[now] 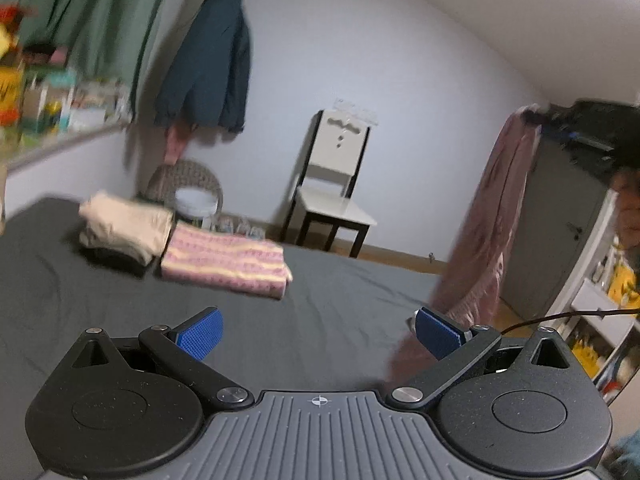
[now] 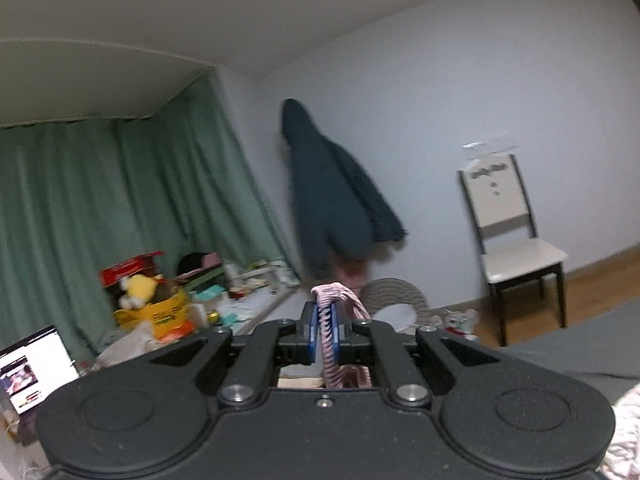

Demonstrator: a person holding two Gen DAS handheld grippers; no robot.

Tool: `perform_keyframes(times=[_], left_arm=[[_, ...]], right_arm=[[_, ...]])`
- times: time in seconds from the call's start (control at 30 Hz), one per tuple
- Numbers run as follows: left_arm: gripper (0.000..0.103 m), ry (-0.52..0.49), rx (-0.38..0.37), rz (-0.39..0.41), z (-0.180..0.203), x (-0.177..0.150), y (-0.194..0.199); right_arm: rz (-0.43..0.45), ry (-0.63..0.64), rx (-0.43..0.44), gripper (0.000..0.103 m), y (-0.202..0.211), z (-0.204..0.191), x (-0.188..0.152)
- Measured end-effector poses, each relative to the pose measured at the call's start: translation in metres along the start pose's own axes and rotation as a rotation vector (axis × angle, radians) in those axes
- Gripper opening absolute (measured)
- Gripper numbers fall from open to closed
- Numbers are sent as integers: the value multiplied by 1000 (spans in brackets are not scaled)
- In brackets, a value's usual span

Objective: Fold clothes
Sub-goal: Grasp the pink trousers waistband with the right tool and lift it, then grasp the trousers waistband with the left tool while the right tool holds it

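While raised, pink garment (image 2: 334, 300) pinched.

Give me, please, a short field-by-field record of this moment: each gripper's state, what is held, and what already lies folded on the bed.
left gripper: open, empty, above the dark bed sheet
right gripper: shut on the pink garment
pink garment: hangs at the right in the left wrist view
folded items: beige pile beside striped pink piece, on the sheet
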State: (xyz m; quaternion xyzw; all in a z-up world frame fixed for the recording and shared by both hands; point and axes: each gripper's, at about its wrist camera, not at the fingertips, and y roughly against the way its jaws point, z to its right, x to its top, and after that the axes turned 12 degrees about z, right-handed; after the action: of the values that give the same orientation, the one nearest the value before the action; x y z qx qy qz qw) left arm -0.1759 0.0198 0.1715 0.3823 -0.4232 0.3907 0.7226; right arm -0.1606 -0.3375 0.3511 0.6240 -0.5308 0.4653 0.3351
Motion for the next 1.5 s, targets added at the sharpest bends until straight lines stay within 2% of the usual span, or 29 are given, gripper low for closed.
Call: perform_keyframes(times=[0.1,0.23,0.3,0.47,0.57,0.7,0.73,0.8,0.87,1.0,1.17,1.37,1.5], left_arm=[[103,137,9,-54,-27,-3,-14],[102,294,-35,-128,-46,-13,-26],[102,329,-28,-141,-49,-19,-28],[102,340,53,-175,-49,-37,-33],[88,384,61,-215,-51,-48,-39],[61,429,45,-259,-52,-64,-47],[56,427,43,-252,-49,-66,-48],[36,428,53,-219,-47,-66,-48],[24,418,72,-178,-48,-59,-47],[18,355,112,-106,-49,-32,-43],[18,266,103,-20,-42,33,-46],[18,93,36,68,4,127,-54],[18,4,1,105,35,171,-50]], right_arm=[[-5,8,34,8,-6,-14,-5],[-53,9,75,8,-17,-40,-20],[-78,10,94,8,-23,-52,-27],[-92,22,142,8,-26,-75,-35],[-92,16,161,8,-26,-85,-36],[-94,13,164,8,-23,-83,-35],[-95,12,162,8,-22,-81,-35],[-87,11,149,8,-16,-74,-35],[-72,16,116,8,-9,-65,-34],[-51,49,2,8,8,-40,-33],[-74,42,-126,8,21,-5,-29],[-102,50,-193,8,38,12,-18],[-104,17,-192,9,56,18,-15]])
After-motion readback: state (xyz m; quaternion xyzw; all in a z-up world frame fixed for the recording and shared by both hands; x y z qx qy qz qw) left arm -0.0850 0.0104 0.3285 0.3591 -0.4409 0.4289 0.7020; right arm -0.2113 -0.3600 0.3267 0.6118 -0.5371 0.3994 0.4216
